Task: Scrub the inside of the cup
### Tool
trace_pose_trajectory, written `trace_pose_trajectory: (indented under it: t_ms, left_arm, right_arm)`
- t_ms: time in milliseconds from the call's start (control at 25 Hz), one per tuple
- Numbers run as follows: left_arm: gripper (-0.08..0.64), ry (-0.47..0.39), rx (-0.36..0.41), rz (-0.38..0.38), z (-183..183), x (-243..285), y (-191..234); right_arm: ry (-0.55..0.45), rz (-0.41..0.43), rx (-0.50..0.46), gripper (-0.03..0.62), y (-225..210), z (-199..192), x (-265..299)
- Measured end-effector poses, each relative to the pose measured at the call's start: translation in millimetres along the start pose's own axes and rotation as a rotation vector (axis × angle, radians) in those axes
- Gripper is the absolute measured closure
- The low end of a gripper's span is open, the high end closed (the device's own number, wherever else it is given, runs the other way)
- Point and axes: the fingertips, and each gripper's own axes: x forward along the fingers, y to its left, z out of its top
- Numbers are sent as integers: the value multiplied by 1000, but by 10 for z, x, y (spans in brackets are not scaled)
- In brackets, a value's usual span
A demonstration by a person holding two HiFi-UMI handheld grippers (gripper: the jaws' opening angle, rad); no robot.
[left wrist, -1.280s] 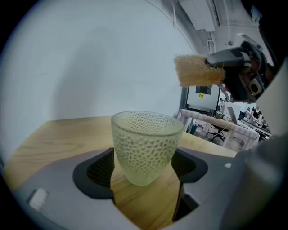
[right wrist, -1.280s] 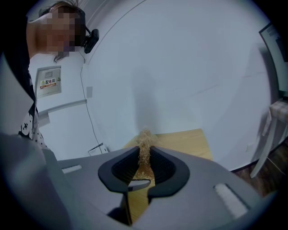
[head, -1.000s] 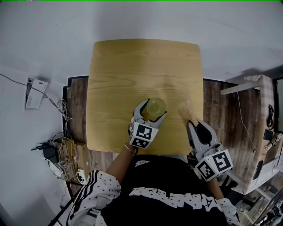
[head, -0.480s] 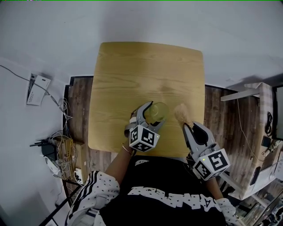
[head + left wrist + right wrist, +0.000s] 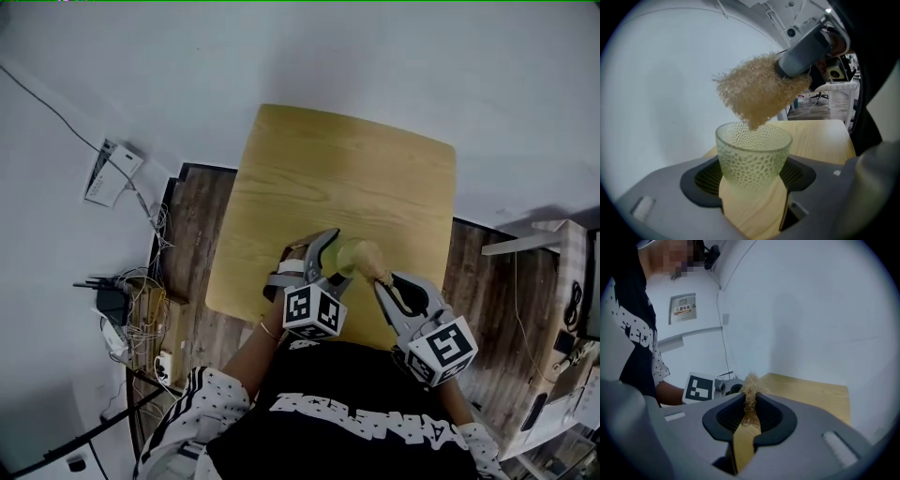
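— Wood-topped table [image 5: 347, 178] against a white wall, plank floor around it. What has changed in the last second?
— The scrubber [image 5: 757, 91] was well apart from the cup [image 5: 752, 157], off at its 3 o'clock. It now hangs over the mouth, lowest tuft at the rim or just inside. Cannot tell if it touches glass.
— Claws?
— Left claw [image 5: 752, 178] is clamped on the cup's lower wall, one jaw each side. Cup upright, mouth open to the scrubber. Head view puts it over the table's 6 o'clock edge. Right claw [image 5: 749, 416] is pinched tight on the scrubber's tail.
— Meaning for the task?
— Approach looks complete; scrubbing not yet begun. Next move, as judged: press the scrubber down inside and twist. Risk: the dimpled glass could slip in the grip under side load.
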Motion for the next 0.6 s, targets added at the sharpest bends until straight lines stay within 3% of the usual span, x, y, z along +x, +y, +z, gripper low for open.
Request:
trace_pose_trajectory:
  t_ms: [160,360,600]
  left_arm:
    - [190,14,41,44,102,-137,124]
    - [190,55,218,82,192,-281,165]
    - [190,45,353,51,259,-368,134]
  right_arm:
    - [61,48,-107,515,106,-28,82]
    - [142,142,-246,515,292,-102,132]
    - [170,192,-261,515,374,-82,239]
